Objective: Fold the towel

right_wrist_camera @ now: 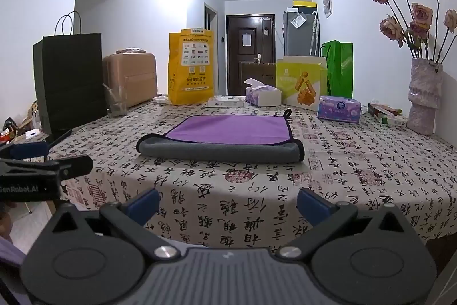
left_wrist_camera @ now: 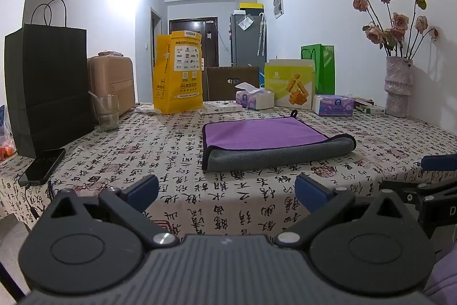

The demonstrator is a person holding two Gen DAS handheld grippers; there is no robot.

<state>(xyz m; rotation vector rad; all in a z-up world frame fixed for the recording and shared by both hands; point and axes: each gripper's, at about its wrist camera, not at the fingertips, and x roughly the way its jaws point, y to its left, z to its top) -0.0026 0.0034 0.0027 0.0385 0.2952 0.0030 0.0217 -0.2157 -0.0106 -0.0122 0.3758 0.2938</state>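
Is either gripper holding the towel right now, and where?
Nothing is held. Left gripper and right gripper are both open, short of the towel, which lies folded on the table.

Both wrist views sit low at the table's (left_wrist_camera: pixel 171 139) near edge, facing the far door; they share the towel (left_wrist_camera: pixel 265 142), mid-frame in each.

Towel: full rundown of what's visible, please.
The towel lies flat on the calligraphy-print tablecloth, mid-table. It looks like plush microfibre: purple top face, grey reverse, dark stitched edging. It seems already folded once: the near edge is a rounded grey fold. A small dark hanging loop sticks out at its far right corner. Nothing rests on it. The left gripper and right gripper are open, short of it, not touching.
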